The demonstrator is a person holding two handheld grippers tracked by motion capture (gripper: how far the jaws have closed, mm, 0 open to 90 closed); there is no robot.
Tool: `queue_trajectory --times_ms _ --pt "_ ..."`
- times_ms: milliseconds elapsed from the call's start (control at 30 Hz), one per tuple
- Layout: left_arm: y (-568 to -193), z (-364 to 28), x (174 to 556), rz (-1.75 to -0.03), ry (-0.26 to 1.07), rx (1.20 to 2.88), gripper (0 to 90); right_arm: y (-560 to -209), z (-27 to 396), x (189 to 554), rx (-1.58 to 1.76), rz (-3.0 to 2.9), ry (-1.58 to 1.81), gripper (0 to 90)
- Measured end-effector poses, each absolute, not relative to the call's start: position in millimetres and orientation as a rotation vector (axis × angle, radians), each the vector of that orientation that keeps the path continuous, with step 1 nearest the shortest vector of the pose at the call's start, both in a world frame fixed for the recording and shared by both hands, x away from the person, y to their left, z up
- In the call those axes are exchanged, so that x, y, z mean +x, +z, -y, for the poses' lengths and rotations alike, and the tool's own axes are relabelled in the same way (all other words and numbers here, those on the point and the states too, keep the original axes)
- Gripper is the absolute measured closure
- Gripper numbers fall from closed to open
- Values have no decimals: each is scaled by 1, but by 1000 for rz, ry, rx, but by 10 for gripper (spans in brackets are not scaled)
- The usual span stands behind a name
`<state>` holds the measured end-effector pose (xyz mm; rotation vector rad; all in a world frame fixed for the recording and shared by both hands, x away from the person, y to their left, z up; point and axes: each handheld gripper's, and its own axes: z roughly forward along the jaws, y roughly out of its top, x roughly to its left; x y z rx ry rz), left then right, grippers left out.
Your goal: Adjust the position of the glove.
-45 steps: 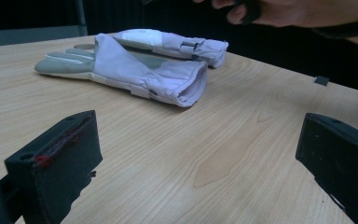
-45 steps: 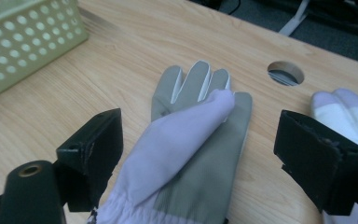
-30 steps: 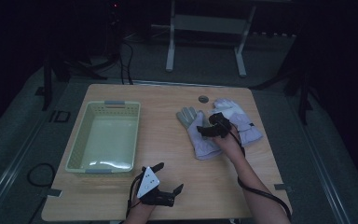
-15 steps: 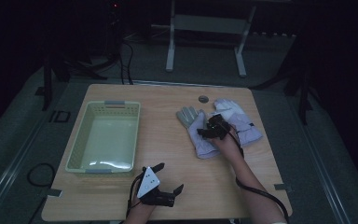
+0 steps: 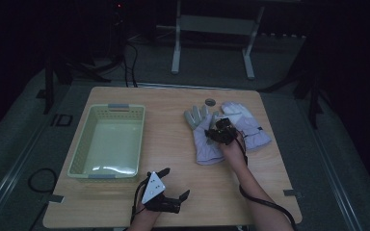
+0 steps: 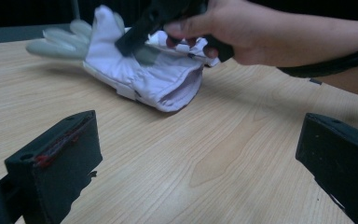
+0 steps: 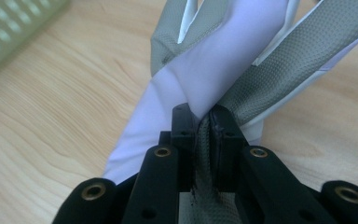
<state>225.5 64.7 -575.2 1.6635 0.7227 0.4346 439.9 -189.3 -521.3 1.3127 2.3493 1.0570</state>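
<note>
High view: right gripper point(image 5: 220, 135) sits on the near glove point(image 5: 207, 139), right of centre, jaws just closed, clamped on its fabric. Glove's long axis runs up-frame. Basket point(image 5: 77, 163) lies well left. Left gripper point(image 5: 173, 185), bottom centre, jaws apart, idle.

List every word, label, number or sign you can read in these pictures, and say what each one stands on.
"ID": pale letters on the dark floor mat, left of the table.
Nothing else reads: the gloves, the basket and the left gripper and right gripper carry no legible print; the small round thing on the table is too small to tell.
</note>
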Motion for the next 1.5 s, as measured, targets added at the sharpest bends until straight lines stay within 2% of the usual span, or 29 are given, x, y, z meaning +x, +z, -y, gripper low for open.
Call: queue_trajectory --times_ms 333,500,767,1167,1300,1500 --pt "-575 -65 224 -726 451 1655 1 -469 177 390 1332 -2171 1202 821" --pt "-575 -65 223 -726 458 1652 1 -460 173 372 1372 -2130 1236 820" --pt "-575 -64 222 -720 469 1652 1 -488 157 360 1421 -2161 1190 820" --pt "-575 -64 222 -715 467 1652 1 -531 138 378 1494 -2195 1062 807" --pt "-575 -64 222 -714 468 1653 1 -544 140 382 1521 -2188 1049 720" --pt "-575 -65 223 -717 462 1652 1 -538 143 383 1507 -2197 1039 623"
